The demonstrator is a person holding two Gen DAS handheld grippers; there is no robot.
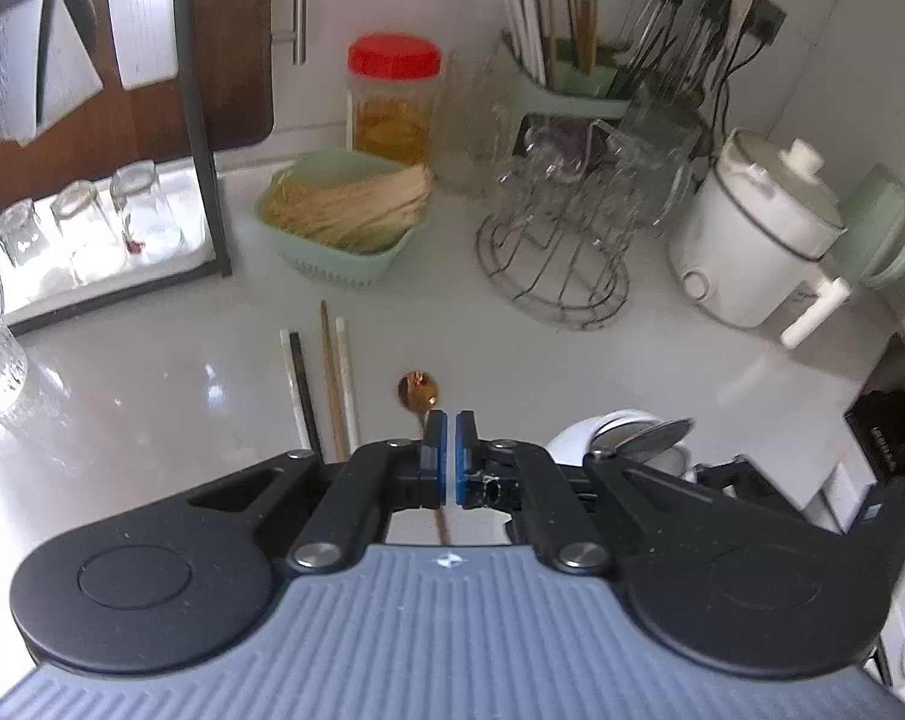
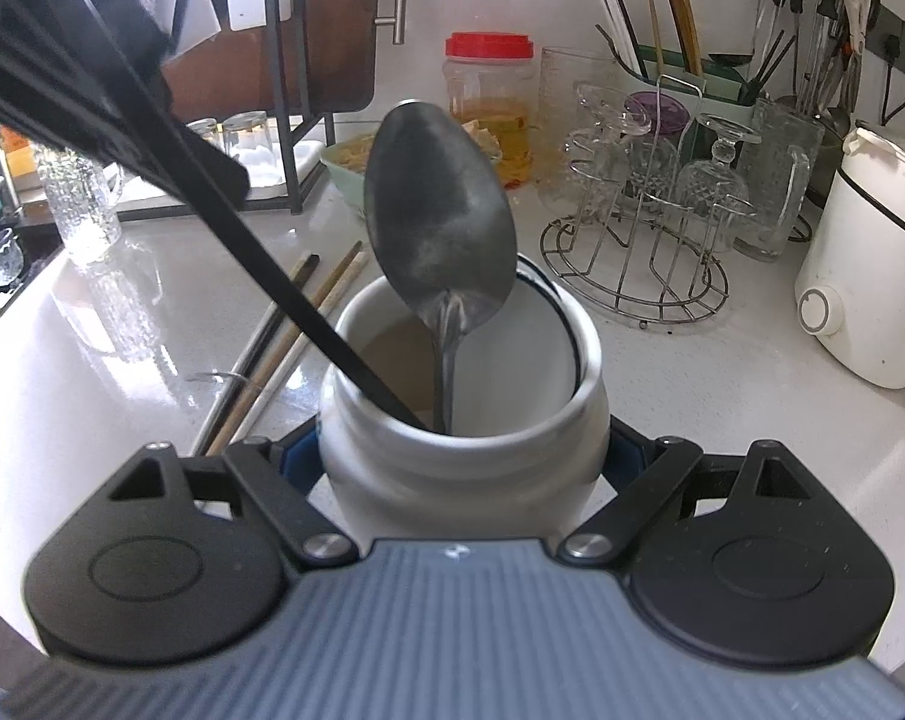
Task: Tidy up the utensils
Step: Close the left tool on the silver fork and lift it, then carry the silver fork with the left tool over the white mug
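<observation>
My left gripper [image 1: 450, 426] is shut on the thin handle of a copper spoon [image 1: 417, 389], whose small round bowl points away over the white counter. Several chopsticks [image 1: 323, 384] lie side by side just left of it. My right gripper [image 2: 461, 462] is shut on a white ceramic jar [image 2: 464, 468], with its blue pads [image 2: 299, 456] pressing on the jar's sides. A steel spoon [image 2: 440, 222] stands in the jar, bowl up. A thin dark rod [image 2: 260, 264] slants from the left gripper [image 2: 62, 60] into the jar's mouth; it may be the copper spoon's handle.
At the back stand a green basket of pale sticks [image 1: 344, 222], a red-lidded jar [image 1: 392, 102], a wire rack of glasses [image 1: 554, 258], a green utensil holder [image 1: 566, 72] and a white cooker [image 1: 758, 228]. A dark-framed rack with tumblers [image 1: 92, 228] is at the left.
</observation>
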